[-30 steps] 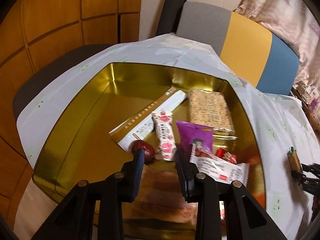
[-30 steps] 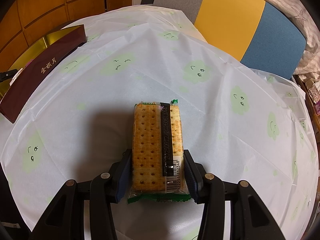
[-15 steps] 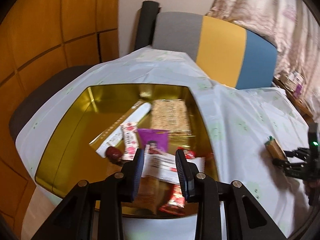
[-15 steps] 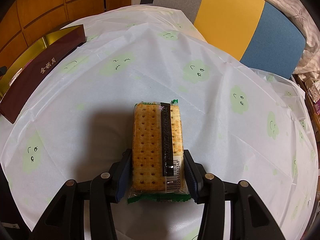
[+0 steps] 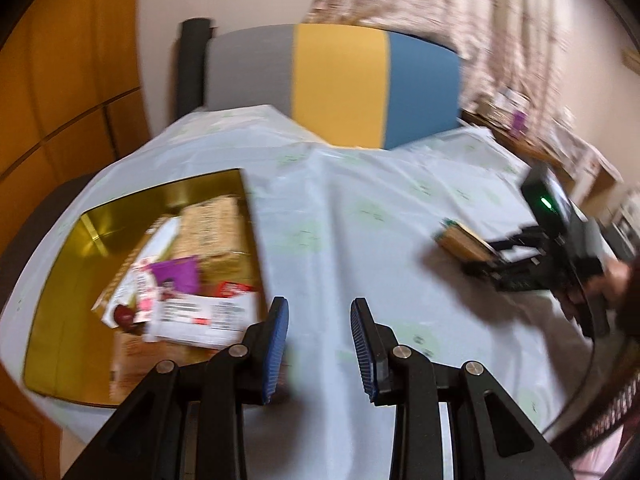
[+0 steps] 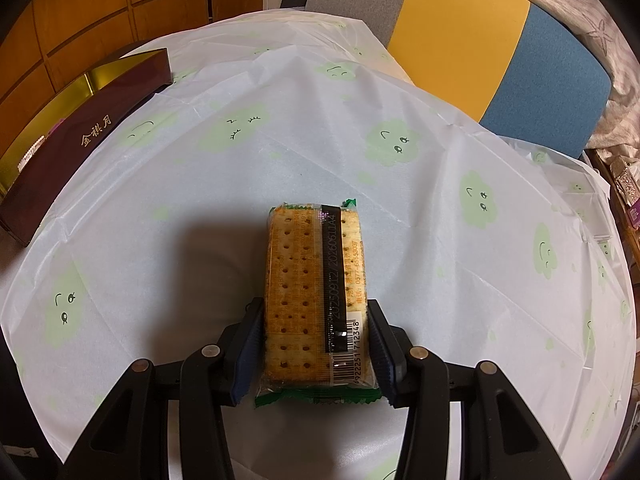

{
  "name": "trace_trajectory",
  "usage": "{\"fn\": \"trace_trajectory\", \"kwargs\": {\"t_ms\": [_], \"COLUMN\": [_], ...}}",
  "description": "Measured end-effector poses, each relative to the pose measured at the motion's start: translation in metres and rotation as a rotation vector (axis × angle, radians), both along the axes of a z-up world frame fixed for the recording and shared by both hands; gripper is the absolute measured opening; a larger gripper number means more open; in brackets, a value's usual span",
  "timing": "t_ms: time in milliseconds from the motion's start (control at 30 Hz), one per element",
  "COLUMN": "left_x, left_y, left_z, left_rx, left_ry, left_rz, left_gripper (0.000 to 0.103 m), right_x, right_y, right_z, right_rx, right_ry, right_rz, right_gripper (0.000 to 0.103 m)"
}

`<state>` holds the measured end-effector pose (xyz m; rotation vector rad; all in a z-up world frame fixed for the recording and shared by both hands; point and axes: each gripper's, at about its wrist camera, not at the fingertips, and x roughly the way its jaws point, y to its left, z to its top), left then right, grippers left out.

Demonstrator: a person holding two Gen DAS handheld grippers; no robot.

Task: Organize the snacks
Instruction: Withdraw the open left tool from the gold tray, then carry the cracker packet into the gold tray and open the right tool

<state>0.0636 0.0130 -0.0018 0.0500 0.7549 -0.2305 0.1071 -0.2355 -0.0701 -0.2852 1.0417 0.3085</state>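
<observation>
White tablecloth (image 5: 360,216) with faint green cloud faces covers the table in the left wrist view, which is blurred. Beyond it stands a chair back (image 5: 336,84) in grey, yellow and blue, with wooden wall panels at left. At left on the cloth sits an open gold-lined box (image 5: 60,280) holding several snack packets: a purple packet (image 5: 176,276), a white packet with printed text (image 5: 204,316), and a pale cereal bar (image 5: 212,228) among them. The left gripper (image 5: 319,344) hangs over bare cloth just right of the box, its blue-padded jaws apart with nothing between them. At far right, the right gripper (image 5: 486,256), held in a hand (image 5: 608,284), clamps a cracker pack (image 5: 460,240).

From the right wrist view, the same cloth (image 6: 280,140) fills the scene, the chair (image 6: 460,24) beyond. The right gripper (image 6: 316,344) pinches the near end of the cracker pack (image 6: 312,284), a clear wrapper with green edges over perforated crackers, lying on the cloth. The box (image 6: 80,136), dark brown outside with gold characters, sits well apart at far left.
</observation>
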Motion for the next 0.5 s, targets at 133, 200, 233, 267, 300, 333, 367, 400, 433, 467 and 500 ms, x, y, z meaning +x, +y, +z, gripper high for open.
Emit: {"fn": "trace_trajectory", "kwargs": {"t_ms": [133,200,233,267,300,333,367,400,433,467,500], "left_x": [-0.008,-0.011,-0.013,-0.016,-0.017,-0.018,-0.019,-0.02,-0.021,-0.022,-0.023], "left_y": [-0.027,-0.04,-0.044,-0.049,-0.053,-0.059,-0.063,-0.065,-0.068,-0.07,-0.072], "left_z": [-0.008,-0.015,-0.017,-0.022,-0.026,-0.032,-0.037,-0.041,-0.046,-0.05,-0.054], "left_rx": [0.013,0.023,0.028,0.036,0.042,0.049,0.053,0.056,0.062,0.068,0.07], "left_ry": [0.01,0.022,0.026,0.031,0.038,0.051,0.06,0.068,0.074,0.079,0.086], "left_rz": [-0.103,-0.152,-0.168,-0.191,-0.207,-0.228,-0.239,-0.25,-0.264,-0.271,-0.279], "left_gripper": [0.033,0.033,0.033,0.033,0.033,0.033,0.033,0.033,0.033,0.033,0.033], "right_x": [0.0,0.0,0.0,0.0,0.0,0.0,0.0,0.0,0.0,-0.001,-0.001], "right_y": [0.0,0.0,0.0,0.0,0.0,0.0,0.0,-0.001,-0.001,-0.002,-0.002], "right_z": [0.0,0.0,0.0,0.0,0.0,0.0,0.0,-0.001,-0.001,-0.001,-0.001], "right_rx": [0.0,0.0,0.0,0.0,0.001,0.002,0.004,0.007,0.011,0.013,0.017], "right_ry": [0.0,0.0,0.0,0.0,0.0,0.0,-0.001,-0.001,-0.002,-0.003,-0.003], "right_rz": [-0.001,0.0,-0.001,0.0,-0.001,-0.001,-0.002,-0.004,-0.005,-0.007,-0.01], "right_gripper": [0.049,0.049,0.049,0.049,0.049,0.049,0.049,0.049,0.049,0.049,0.049]}}
